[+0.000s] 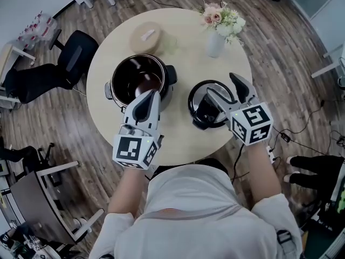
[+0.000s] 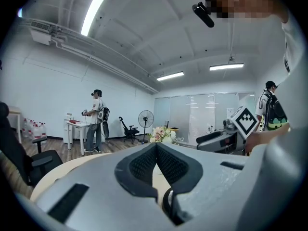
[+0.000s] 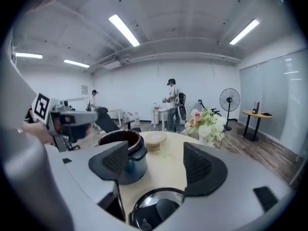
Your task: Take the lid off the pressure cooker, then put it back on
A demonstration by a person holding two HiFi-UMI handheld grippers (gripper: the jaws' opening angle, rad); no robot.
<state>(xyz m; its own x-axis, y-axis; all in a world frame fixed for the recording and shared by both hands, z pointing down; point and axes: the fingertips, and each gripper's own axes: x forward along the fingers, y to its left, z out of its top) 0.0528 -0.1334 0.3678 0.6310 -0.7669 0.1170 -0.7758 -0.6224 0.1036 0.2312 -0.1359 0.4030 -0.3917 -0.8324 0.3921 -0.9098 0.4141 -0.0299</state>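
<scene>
The pressure cooker pot (image 1: 139,81) stands open on the round table (image 1: 178,139), its dark inside showing; it also appears at the left in the right gripper view (image 3: 124,150). Its lid (image 1: 207,106) lies on the table to the pot's right, apart from it. My right gripper (image 1: 221,85) hangs open above the lid, nothing between its pads, and the lid (image 3: 156,208) shows low between the jaws. My left gripper (image 1: 153,94) is shut and empty, its tips over the pot's near rim. In the left gripper view the pads (image 2: 156,148) meet.
A white vase of flowers (image 1: 218,30) stands at the table's far side, and a tan round dish (image 1: 145,36) sits behind the pot. A black office chair (image 1: 75,54) is left of the table. Other people stand far off by a desk (image 3: 172,105).
</scene>
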